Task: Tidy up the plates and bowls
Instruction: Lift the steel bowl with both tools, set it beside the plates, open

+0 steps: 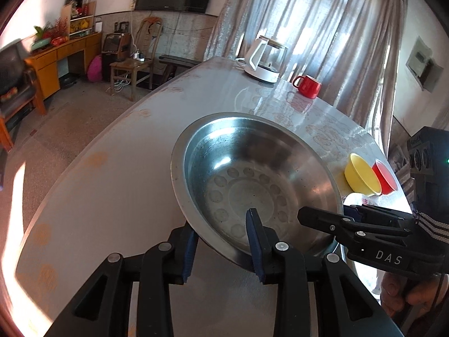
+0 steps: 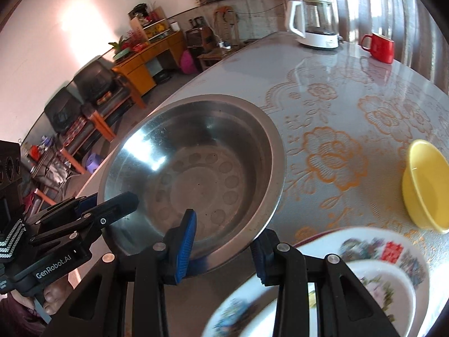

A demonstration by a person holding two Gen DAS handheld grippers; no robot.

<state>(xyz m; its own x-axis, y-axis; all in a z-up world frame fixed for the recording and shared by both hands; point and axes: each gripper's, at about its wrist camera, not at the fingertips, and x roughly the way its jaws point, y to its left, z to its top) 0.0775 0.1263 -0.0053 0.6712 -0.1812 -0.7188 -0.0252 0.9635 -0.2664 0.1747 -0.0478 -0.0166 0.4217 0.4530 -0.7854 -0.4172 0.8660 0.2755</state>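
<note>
A large steel basin (image 1: 252, 174) is held tilted above the table by both grippers. My left gripper (image 1: 221, 241) is shut on its near rim, one finger inside and one outside. My right gripper (image 2: 221, 241) is shut on the rim too; it shows in the left wrist view (image 1: 331, 221) at the basin's right edge. The basin also fills the right wrist view (image 2: 196, 168). A yellow bowl (image 2: 423, 185) and a red bowl (image 1: 385, 178) stand on the table to the right. A flowered plate (image 2: 336, 280) lies under my right gripper.
A white kettle (image 1: 265, 59) and a red mug (image 1: 308, 85) stand at the far end of the flowered tablecloth (image 2: 350, 106). The table's left edge (image 1: 106, 137) drops to the floor. Chairs and a wooden desk stand beyond it.
</note>
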